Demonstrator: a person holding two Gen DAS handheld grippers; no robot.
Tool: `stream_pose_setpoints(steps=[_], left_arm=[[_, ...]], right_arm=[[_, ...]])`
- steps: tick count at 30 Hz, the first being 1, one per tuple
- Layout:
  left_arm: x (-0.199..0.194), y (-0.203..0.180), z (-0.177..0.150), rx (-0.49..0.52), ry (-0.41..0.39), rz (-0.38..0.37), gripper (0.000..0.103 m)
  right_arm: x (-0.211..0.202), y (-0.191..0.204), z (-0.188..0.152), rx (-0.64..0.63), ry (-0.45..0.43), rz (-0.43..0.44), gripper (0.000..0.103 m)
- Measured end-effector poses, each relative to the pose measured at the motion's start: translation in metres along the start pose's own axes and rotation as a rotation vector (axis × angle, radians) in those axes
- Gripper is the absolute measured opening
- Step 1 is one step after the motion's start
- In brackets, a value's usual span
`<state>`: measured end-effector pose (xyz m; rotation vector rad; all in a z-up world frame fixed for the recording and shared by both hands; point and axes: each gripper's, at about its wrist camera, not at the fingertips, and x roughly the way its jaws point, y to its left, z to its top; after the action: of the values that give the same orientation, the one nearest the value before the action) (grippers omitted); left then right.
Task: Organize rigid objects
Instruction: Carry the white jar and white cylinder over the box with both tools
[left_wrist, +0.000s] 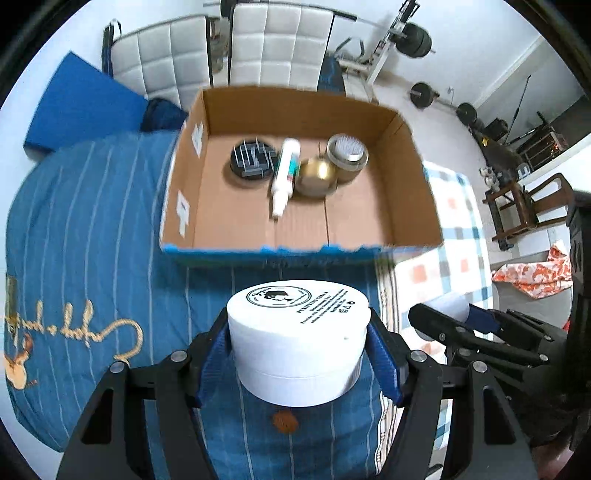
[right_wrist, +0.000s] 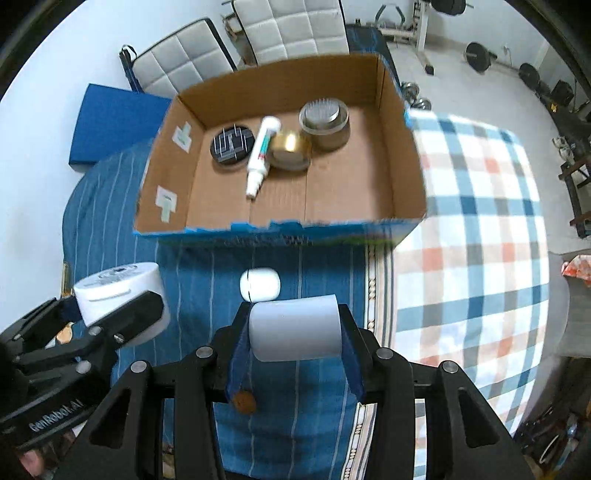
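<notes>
A cardboard box (left_wrist: 295, 110) sat open on the blue striped bedcover (left_wrist: 92, 221), with white labels on its left inner wall. Along its floor, left to right, lay a round black disc with upright pins (left_wrist: 252, 159), a white tube (left_wrist: 284, 173) lying with its nozzle toward the near wall, a gold round jar (left_wrist: 316, 176) touching the tube, and just beside that a glass jar with a silver bristled top (left_wrist: 347, 155). The right half of the box floor held nothing else.

Nearer than the box, the left gripper (left_wrist: 299, 343) was clenched on a white cream tub (left_wrist: 298, 332), its blue pads pressing both sides of the tub, held above the bedcover short of the box's near wall. To its right, the right gripper (right_wrist: 295, 328) was clamped on a white paper roll (right_wrist: 295, 326), gripped across its ends. A small white capsule-shaped container (right_wrist: 259, 284) lay on the bedcover between the right gripper and the box. An orange-brown round spot (right_wrist: 243, 402) showed on the bedcover below the roll. A checked cloth (right_wrist: 480, 221) covered the surface to the right, and white padded chairs (right_wrist: 288, 29) stood behind the box.
</notes>
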<state>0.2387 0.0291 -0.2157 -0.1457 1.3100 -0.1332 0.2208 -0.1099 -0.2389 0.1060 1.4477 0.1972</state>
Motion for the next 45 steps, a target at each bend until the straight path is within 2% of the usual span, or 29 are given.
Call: stream_pose_setpoints(steps=[9,18,26,32,38,40,45], left_arm=[[-0.019,-0.006,0.022,0.014,-0.052,0.002,0.066],[0.006,0.008,0.054,-0.020,-0.009,-0.026,0.066],[0.059,0.038,0.102,-0.074,0.076,-0.014,0.066],[0.117,0.058,0.131,-0.091,0.169,0.036,0.066],[0.172,0.071,0.141,-0.107,0.284,0.050,0.066],[0.180,0.070,0.143,-0.096,0.297,0.073,0.066],[0.193,0.063,0.146,-0.081,0.320,0.066,0.066]], right_arm=[[-0.025,0.006,0.014,-0.006,-0.051,-0.001,0.046],[-0.009,0.001,0.043,0.022,-0.039,0.004,0.046],[0.042,-0.014,0.096,0.056,0.019,-0.023,0.046],[0.100,-0.024,0.135,0.087,0.106,-0.036,0.046],[0.154,-0.037,0.159,0.131,0.188,-0.071,0.046],[0.166,-0.040,0.163,0.138,0.211,-0.073,0.046],[0.185,-0.040,0.171,0.114,0.233,-0.118,0.047]])
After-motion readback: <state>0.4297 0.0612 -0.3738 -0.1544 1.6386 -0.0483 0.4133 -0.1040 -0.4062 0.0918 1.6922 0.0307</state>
